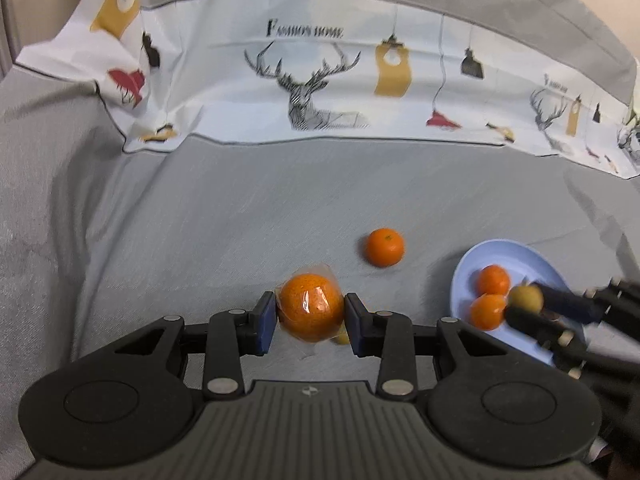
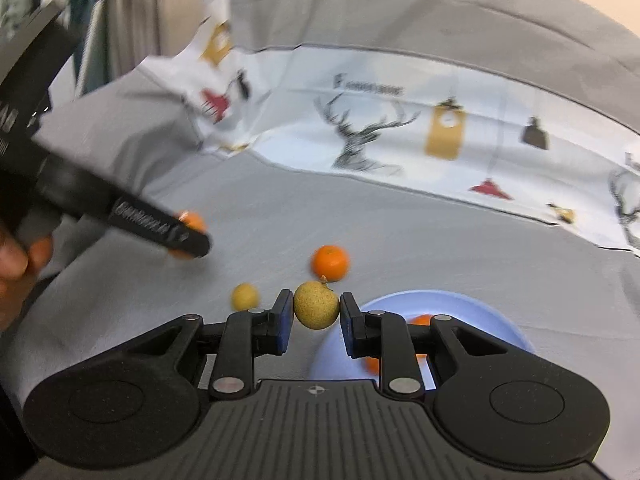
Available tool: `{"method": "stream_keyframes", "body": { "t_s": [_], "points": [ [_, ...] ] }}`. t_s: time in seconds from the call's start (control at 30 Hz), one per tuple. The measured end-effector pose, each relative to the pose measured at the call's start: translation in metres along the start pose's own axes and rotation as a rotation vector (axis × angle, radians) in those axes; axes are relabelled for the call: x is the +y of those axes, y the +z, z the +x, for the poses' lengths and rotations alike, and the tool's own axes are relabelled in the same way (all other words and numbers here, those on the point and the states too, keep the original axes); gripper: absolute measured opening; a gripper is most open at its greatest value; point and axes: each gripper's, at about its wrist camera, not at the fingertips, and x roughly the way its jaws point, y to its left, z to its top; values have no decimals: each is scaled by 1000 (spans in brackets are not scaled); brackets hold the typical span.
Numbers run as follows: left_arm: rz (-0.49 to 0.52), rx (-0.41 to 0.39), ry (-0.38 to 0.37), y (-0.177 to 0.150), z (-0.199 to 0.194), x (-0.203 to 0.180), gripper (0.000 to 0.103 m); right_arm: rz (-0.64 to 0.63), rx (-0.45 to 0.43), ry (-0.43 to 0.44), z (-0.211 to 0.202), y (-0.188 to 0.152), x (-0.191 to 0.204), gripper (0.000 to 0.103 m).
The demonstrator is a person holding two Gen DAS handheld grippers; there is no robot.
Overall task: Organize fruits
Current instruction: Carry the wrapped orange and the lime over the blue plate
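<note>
A grey cloth-covered surface point(image 1: 200, 220) holds scattered fruit, backed by a white cloth printed with deer heads and lamps point(image 1: 320, 80).

The left hand-held gripper point(image 1: 310, 316) is clamped on a large orange wrapped in clear plastic point(image 1: 311, 306), its blue pads pressing both sides. A small yellowish fruit point(image 1: 342, 336) peeks out just under the wrapped orange and lies on the cloth. A loose mandarin point(image 1: 384, 247) sits on the cloth further back.

To the right stands a light blue plate point(image 1: 516, 252) with two mandarins point(image 1: 494, 280) in it.

The right hand-held gripper point(image 2: 316, 312) grips a small round yellow-brown fruit with a short stem point(image 2: 316, 305) and holds it over the near-left rim of the plate. A person's hand point(image 2: 16, 264) shows at the left edge of the right wrist view.
</note>
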Motion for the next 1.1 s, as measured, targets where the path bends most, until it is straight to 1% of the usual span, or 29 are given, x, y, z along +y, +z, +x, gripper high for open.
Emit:
{"method": "stream_keyframes", "body": {
  "t_s": [0.13,0.23,0.4,0.5,0.57,0.7,0.8,0.93,1.1],
  "points": [
    [2,-39,-21,-1,-8,-18,40,44,-22,-52,-9,3,-29,26],
    [5,-43,-54,-2,-7,-34,40,97,8,-81,-9,-2,-46,26],
    [41,-44,-97,-3,3,-61,40,97,43,-147,-11,-8,-60,26],
    [69,-45,-106,-4,9,-74,40,112,58,-168,-9,-9,-66,26],
    [70,-40,-128,-5,13,-80,40,114,60,-180,-9,-8,-69,26],
    [84,-37,-148,-4,18,-87,40,115,72,-193,-9,-7,-71,26],
    [70,-33,-159,-2,20,-84,40,120,73,-201,-9,-7,-72,26],
    [52,-27,-159,0,22,-81,40,133,66,-210,-10,-4,-73,26],
    [62,-22,-156,-2,23,-83,40,128,70,-213,-8,-5,-72,26]
  ]
}}
